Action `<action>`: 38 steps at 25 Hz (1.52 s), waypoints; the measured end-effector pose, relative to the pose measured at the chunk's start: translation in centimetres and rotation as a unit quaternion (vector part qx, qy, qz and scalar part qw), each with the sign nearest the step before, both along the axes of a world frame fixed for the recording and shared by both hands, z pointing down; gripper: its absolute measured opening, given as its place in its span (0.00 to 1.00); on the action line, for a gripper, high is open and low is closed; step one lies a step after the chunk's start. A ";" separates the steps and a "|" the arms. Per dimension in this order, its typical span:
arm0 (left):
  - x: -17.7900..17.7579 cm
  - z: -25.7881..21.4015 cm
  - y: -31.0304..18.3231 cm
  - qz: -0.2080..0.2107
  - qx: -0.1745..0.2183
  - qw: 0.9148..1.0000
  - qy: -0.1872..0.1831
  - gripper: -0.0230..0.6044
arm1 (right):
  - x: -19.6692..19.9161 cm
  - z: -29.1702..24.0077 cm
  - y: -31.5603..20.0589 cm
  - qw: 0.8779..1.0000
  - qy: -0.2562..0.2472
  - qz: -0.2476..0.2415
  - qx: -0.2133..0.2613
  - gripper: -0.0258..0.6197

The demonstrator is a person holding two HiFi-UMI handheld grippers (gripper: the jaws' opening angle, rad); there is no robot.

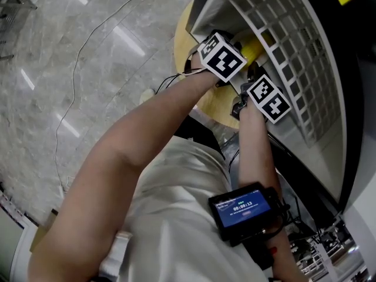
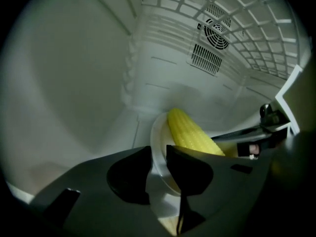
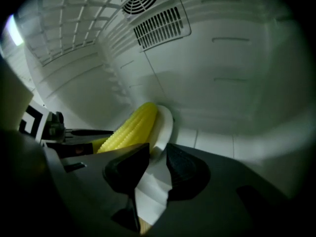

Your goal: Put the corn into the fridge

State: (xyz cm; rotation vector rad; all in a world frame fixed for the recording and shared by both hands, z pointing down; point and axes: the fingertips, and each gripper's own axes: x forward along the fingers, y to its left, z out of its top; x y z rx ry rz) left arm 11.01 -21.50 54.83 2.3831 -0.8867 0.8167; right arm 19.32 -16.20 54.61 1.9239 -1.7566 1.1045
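Pinching rim of white plate (image 2: 157, 132) with left gripper (image 2: 159, 157), jaws closed on it. Same grip with right gripper (image 3: 158, 154) at far side of rim. Carrying corn (image 2: 190, 132) on plate, already inside fridge (image 2: 74, 73), below wire shelf (image 2: 256, 28). Placing step, likely. Next: set plate down flat, then loosen both grips.

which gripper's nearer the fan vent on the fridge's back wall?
Right, probably. The right gripper sits almost under the fan vent, which looks large in its view. From the left gripper the vent looks smaller and off to the right.
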 end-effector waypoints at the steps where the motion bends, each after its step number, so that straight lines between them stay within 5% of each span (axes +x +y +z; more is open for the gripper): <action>1: 0.0 0.0 0.0 0.004 0.004 1.000 -0.006 0.17 | 0.0 -0.1 0.0 1.000 0.004 0.001 0.001 0.18; 21: -3.1 -1.4 0.6 0.013 0.046 0.999 0.005 0.21 | 0.9 -1.0 2.2 0.997 -0.003 0.062 0.039 0.17; 24: -3.7 -1.8 1.0 0.016 0.052 0.999 0.000 0.21 | 0.5 -1.3 2.3 0.997 -0.014 0.060 0.051 0.05; 31: -5.0 -2.8 2.3 0.031 0.056 0.998 0.000 0.20 | 0.0 -2.1 3.5 0.995 -0.028 0.057 0.073 0.05; 38: -7.1 -3.8 4.2 0.042 0.054 0.998 0.003 0.05 | -1.4 -4.1 4.0 0.994 -0.019 0.013 0.105 0.05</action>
